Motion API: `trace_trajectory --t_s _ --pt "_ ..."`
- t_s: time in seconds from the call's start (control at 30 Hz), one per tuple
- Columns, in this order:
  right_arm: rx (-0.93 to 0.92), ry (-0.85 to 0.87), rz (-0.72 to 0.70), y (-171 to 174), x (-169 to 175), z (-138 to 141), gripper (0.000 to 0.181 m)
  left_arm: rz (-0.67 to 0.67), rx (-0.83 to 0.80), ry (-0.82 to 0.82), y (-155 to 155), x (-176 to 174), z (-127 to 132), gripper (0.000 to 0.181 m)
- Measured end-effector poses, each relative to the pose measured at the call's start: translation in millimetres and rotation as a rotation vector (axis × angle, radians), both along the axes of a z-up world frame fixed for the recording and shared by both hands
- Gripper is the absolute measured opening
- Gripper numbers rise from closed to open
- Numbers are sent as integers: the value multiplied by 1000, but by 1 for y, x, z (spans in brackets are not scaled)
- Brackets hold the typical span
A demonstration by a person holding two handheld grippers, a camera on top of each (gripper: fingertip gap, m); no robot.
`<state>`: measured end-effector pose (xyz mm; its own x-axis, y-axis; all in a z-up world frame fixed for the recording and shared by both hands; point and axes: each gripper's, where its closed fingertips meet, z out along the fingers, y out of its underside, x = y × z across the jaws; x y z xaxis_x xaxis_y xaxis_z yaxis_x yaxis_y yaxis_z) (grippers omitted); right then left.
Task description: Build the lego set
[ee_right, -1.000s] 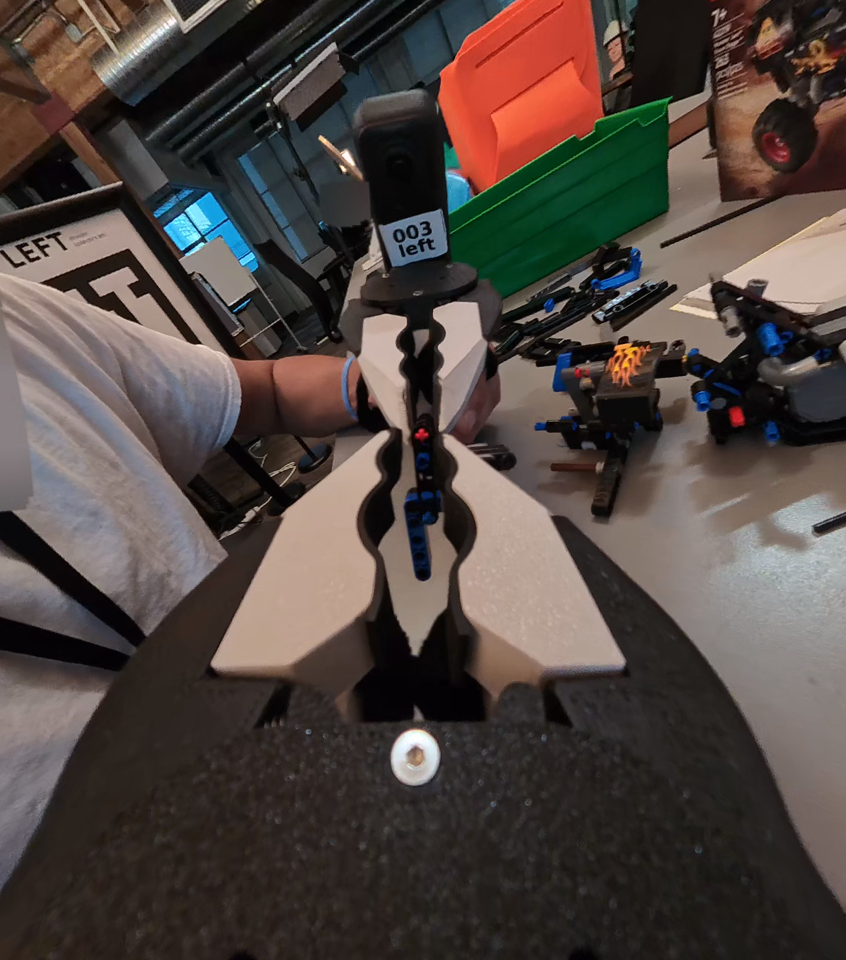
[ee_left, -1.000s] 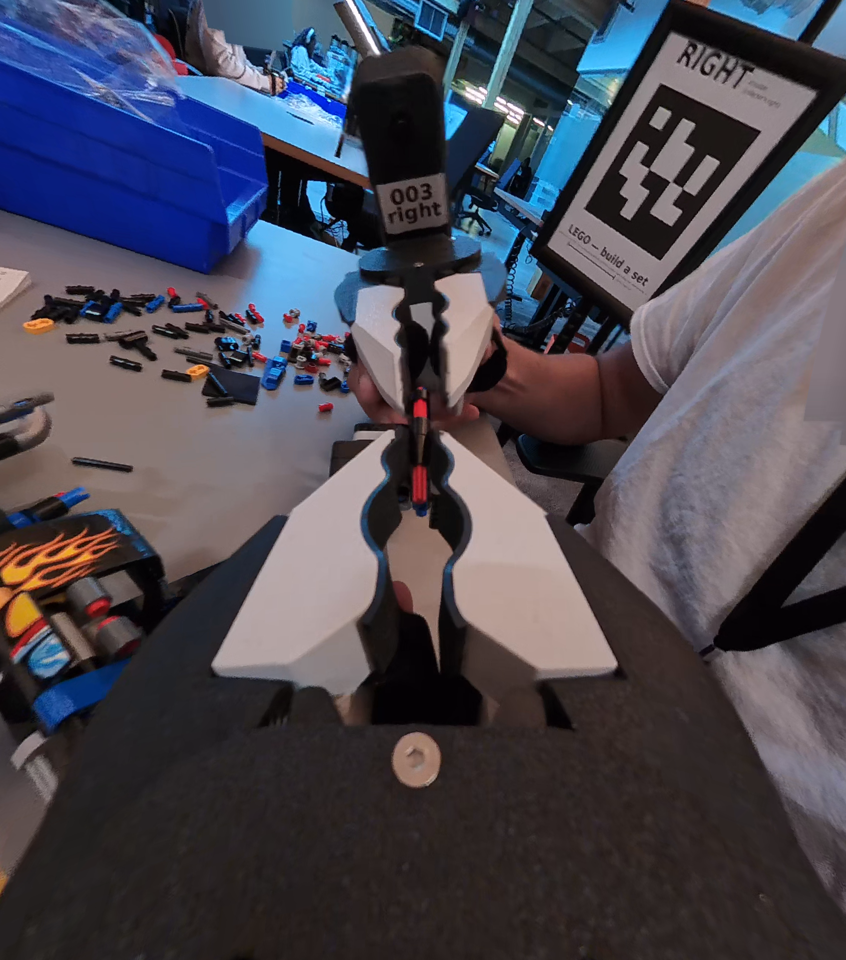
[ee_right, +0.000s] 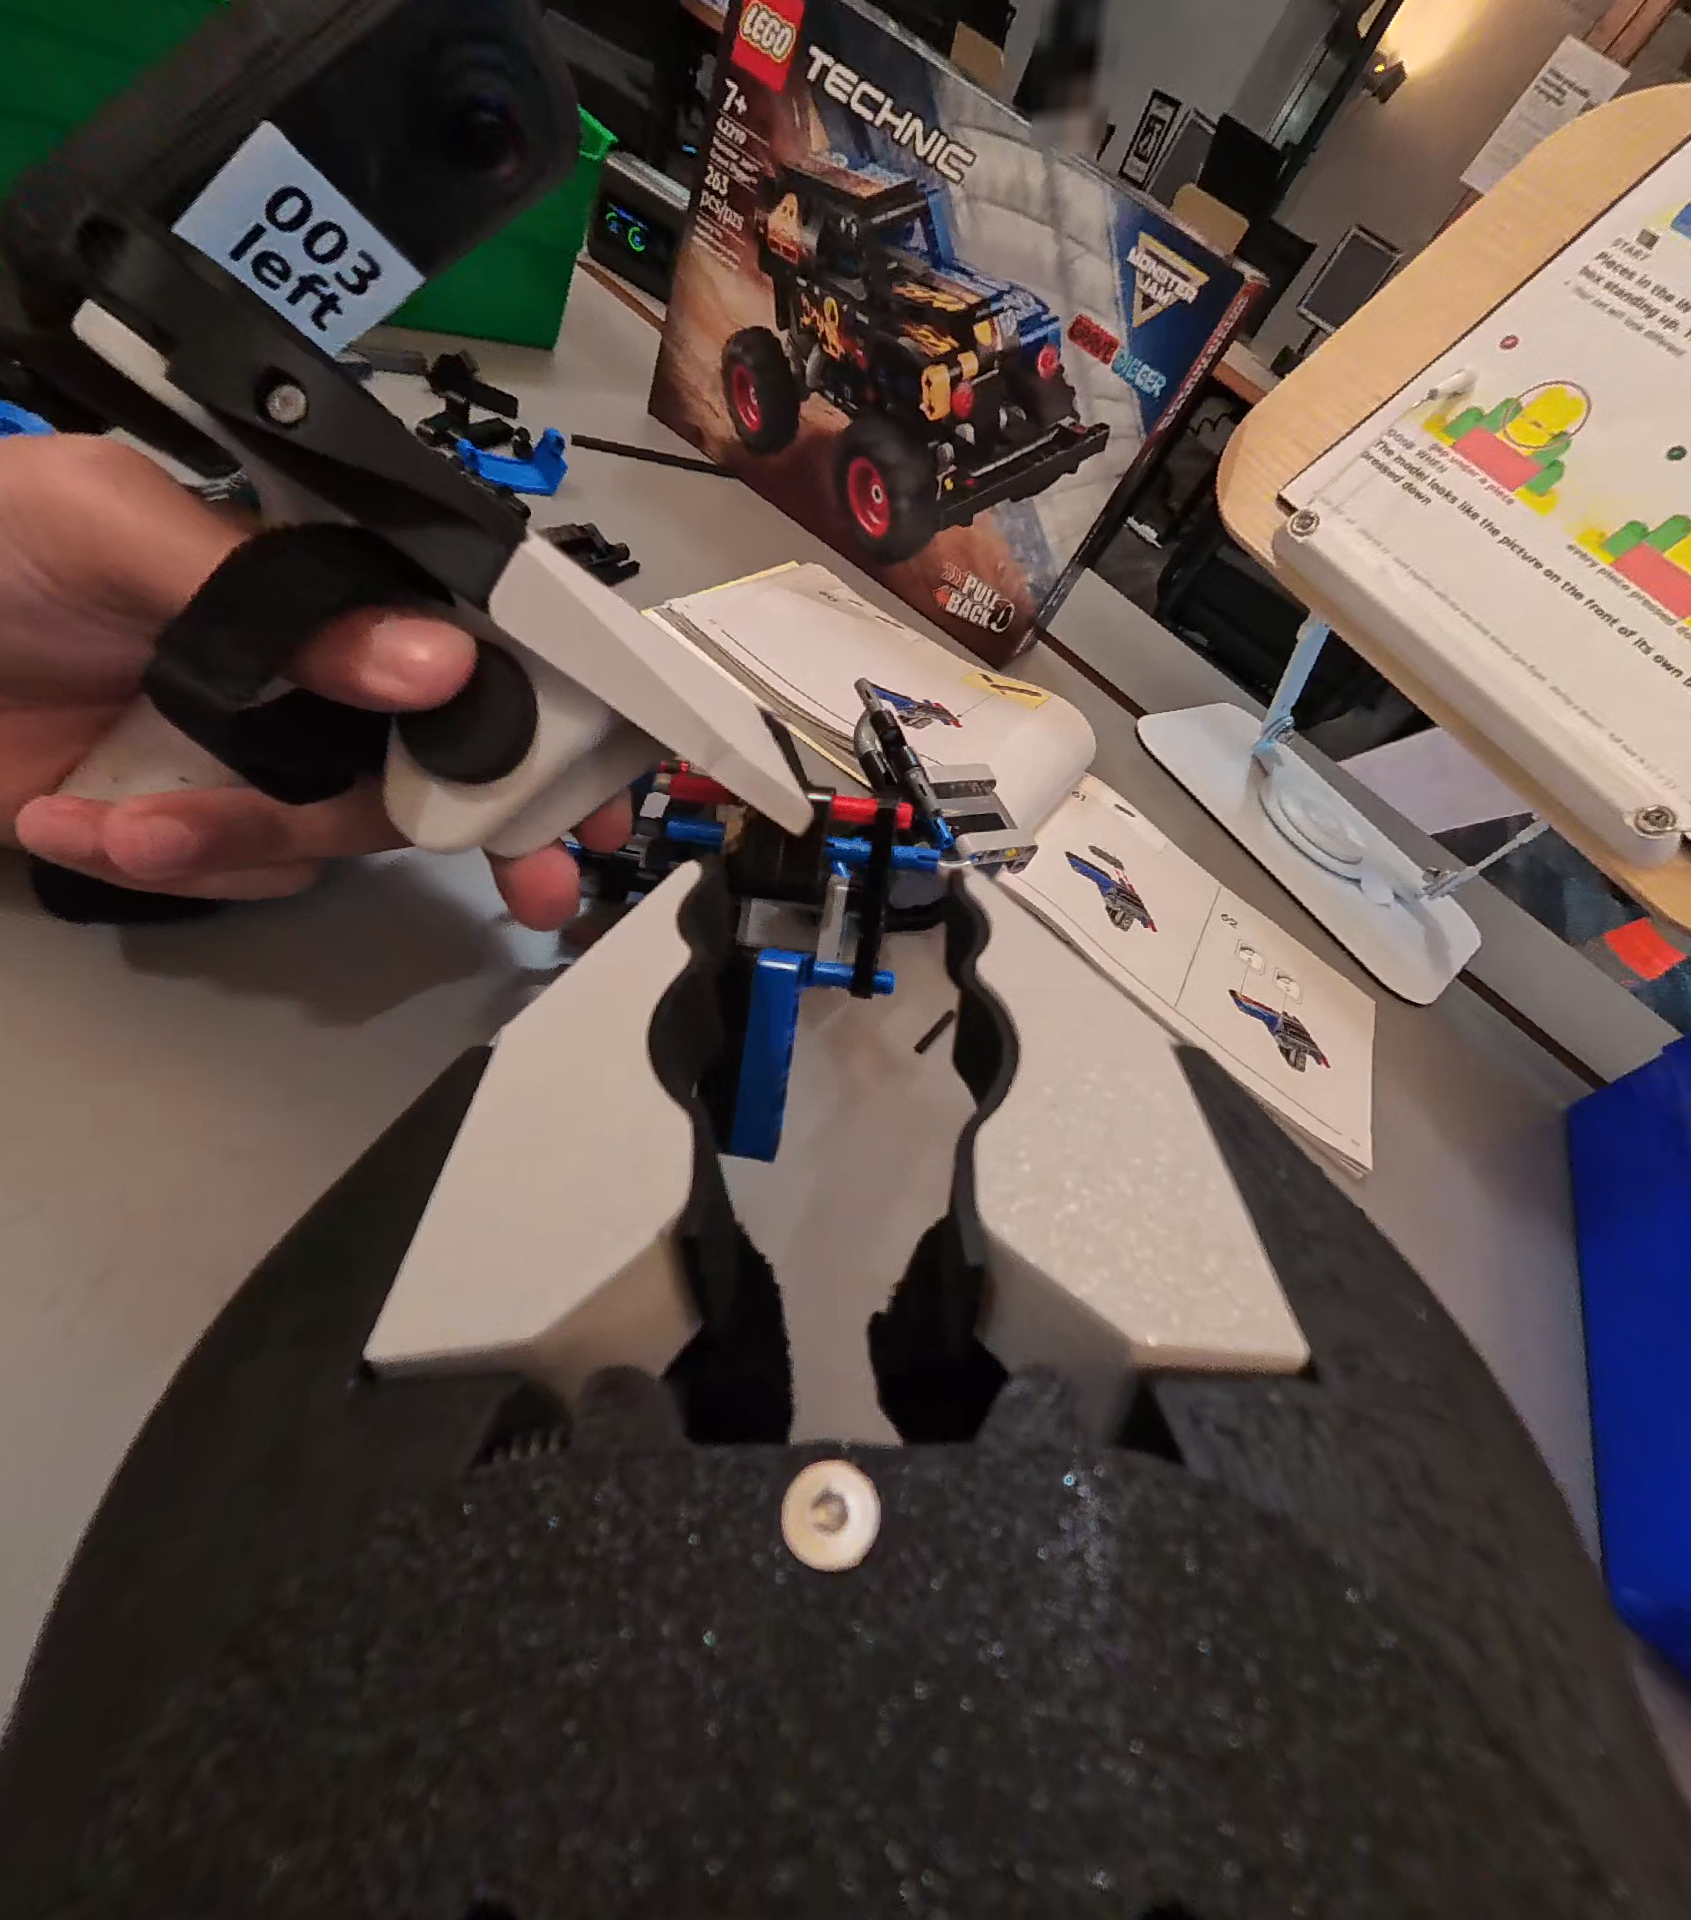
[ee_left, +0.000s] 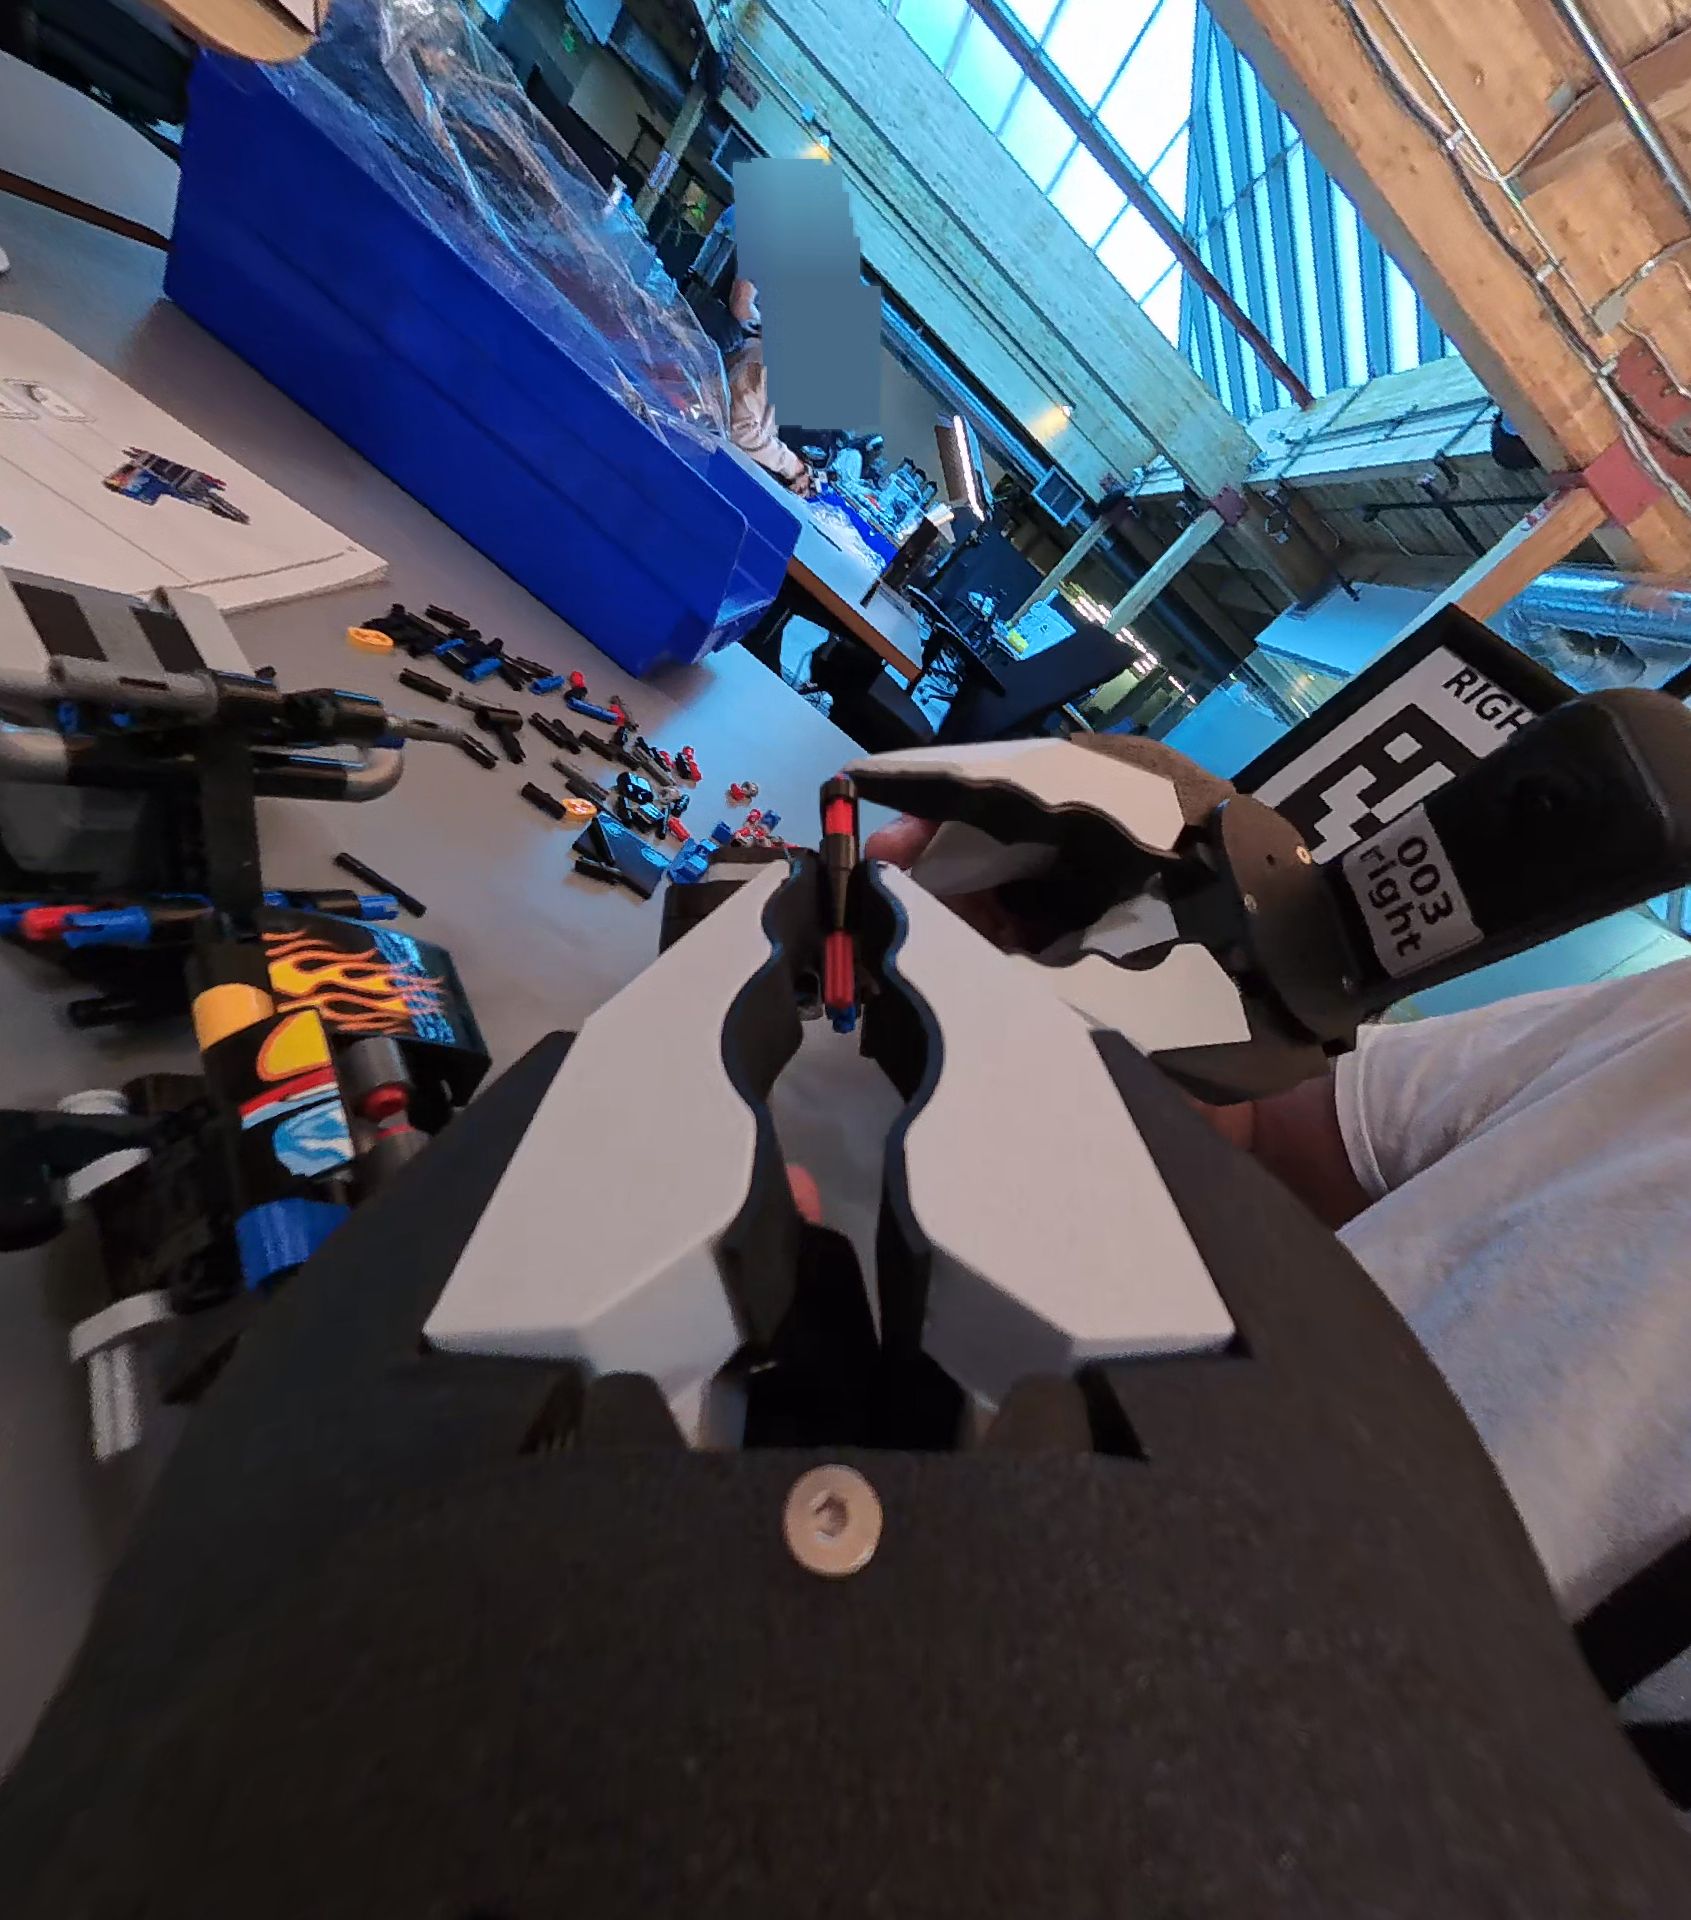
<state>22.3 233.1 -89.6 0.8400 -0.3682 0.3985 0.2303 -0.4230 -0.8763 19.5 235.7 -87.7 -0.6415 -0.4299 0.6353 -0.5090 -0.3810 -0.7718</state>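
My left gripper (ee_left: 833,883) is shut on a small Lego assembly (ee_left: 836,935) of red pins on a black beam, held above the grey table (ee_left: 508,935). In the right wrist view the left gripper (ee_right: 789,805) comes in from the left and pinches this assembly (ee_right: 862,894), whose blue beam (ee_right: 763,1049) points towards the camera. My right gripper (ee_right: 828,883) is open, its fingers on either side of the assembly. It also shows in the left wrist view (ee_left: 888,821), turned sideways with its jaws apart.
The grey and black truck chassis (ee_left: 124,727) and a flame-printed sub-assembly (ee_left: 342,997) sit at left. Loose small parts (ee_left: 612,748) lie by a blue bin (ee_left: 467,395). An open booklet (ee_right: 1184,966), the set's box (ee_right: 924,343) and an instruction stand (ee_right: 1547,468) are behind. My left and right fingertips are right by each other.
My right gripper was shut on the blue beam and is now open. Both grippers have turned and tilted; the left one still holds the assembly.
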Motion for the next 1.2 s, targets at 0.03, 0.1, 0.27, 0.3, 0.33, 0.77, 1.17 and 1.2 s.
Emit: trace_trajectory --t_s 0.03,0.1,0.27,0.3,0.33,0.77,1.17,1.2 --pt "-1 5 2 1 -1 0 43 12 7 -4 0 1 0 5" --pt "0 12 -11 1 0 0 46 23 18 -13 -1 1 0 5" --pt "-19 57 -23 4 4 -7 41 43 23 -3 -2 1 -2 5" --pt "-19 53 -23 4 4 -7 41 46 20 0 -1 1 -2 5" --pt "-24 47 -27 4 4 -8 41 53 21 2 -1 1 -2 5" --pt "-58 52 8 3 2 -11 32 48 80 -20 -4 0 -3 5" --pt "-68 -42 6 2 4 -7 41 24 89 -23 -6 -2 -4 5" --pt "-65 -44 5 2 4 -7 41 26 94 -28 -6 -2 -4 5"
